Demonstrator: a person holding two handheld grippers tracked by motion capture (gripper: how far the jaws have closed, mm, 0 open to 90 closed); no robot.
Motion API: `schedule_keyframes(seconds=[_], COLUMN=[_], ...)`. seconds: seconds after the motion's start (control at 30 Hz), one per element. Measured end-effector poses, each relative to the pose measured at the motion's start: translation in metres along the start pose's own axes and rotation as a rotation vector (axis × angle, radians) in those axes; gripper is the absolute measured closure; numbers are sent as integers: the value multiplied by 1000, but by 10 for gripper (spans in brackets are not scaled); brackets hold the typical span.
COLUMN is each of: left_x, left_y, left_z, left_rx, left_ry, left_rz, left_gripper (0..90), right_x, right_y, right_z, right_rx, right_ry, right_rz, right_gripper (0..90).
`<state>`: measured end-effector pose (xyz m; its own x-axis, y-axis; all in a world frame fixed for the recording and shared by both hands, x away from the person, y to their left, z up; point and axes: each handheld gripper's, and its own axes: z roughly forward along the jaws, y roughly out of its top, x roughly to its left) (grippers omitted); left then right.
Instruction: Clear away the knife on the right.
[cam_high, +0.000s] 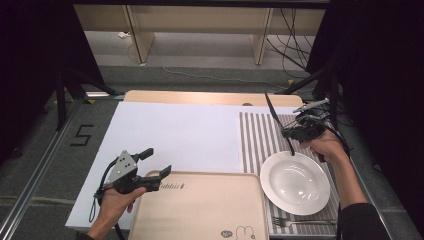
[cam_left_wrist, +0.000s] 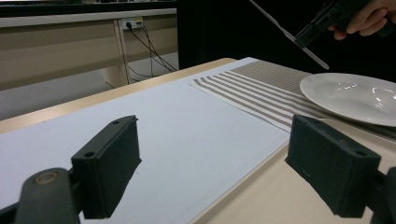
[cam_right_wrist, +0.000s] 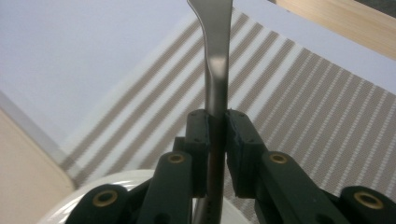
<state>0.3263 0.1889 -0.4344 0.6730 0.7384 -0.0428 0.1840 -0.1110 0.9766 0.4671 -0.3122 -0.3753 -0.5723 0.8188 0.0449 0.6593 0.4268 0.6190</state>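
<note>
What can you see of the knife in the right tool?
The knife is plain, slim, shiny metal, one piece from handle to blade. The right tool is shut on its middle, pads on both flat sides. It hangs in the air, tilted, over the striped mat just behind the plate, touching neither.

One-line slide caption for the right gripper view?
Right gripper shut on a metal knife, held above the striped placemat beside the white plate.
</note>
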Motion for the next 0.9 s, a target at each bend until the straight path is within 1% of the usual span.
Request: schedule_keyframes(seconds=[0.07,0.13,0.2,0.23,0.27,0.3,0.33,0.37,0.4,0.43,0.47,0.5,0.53,0.6,0.63,0.7,0.77,0.83,0.87,0.9], left_x=[0,0,0,0,0,0,0,0,0,0,0,0,0,0,0,-1,-1,-2,-2,-2], left_y=[0,0,0,0,0,0,0,0,0,0,0,0,0,0,0,1,1,2,3,3], left_z=[0,0,0,0,0,0,0,0,0,0,0,0,0,0,0,0,0,-1,-1,-1], left_rx=[-2,-1,-2,-4,-5,-4,-4,-5,-6,-5,-5,-4,-3,-3,-4,-5,-13,-10,-14,-14], left_ry=[1,0,-1,0,-1,-1,0,0,-1,-1,0,0,0,0,0,0,-5,-5,-7,-8], left_rz=[0,0,0,-1,-2,-2,-1,-2,-2,-3,-2,-2,-2,-1,-2,-2,0,9,9,11], left_gripper=[164,164,164,164,164,164,164,164,164,164,164,164,164,164,164,164,164,164,164,164], right_x=[6,15,21,25,27,30,31,34,36,38,39,41,43,47,49,53,58,62,65,68], right_y=[-2,-3,-4,-5,-5,-6,-6,-6,-6,-7,-7,-8,-8,-10,-10,-11,-11,-13,-15,-16], right_z=[0,-1,-2,-3,-4,-3,-3,-3,-4,-3,-3,-3,-3,-2,-4,-6,-9,-11,-12,-12], right_rx=[-38,-47,-67,-81,-87,-103,-101,-114,-105,-115,-113,-125,-117,-126,-116,-130,-142,-160,-162,-153], right_ry=[20,28,51,69,81,92,101,104,120,133,147,153,166,175,190,209,204,221,215,220], right_rz=[-29,-25,-43,-23,-33,-19,-24,-18,-12,-1,-4,-4,-10,-10,-10,-7,-5,-2,2,-4], right_gripper=[804,803,803,803,803,804,804,804,804,804,804,804,804,804,804,804,804,804,804,804])
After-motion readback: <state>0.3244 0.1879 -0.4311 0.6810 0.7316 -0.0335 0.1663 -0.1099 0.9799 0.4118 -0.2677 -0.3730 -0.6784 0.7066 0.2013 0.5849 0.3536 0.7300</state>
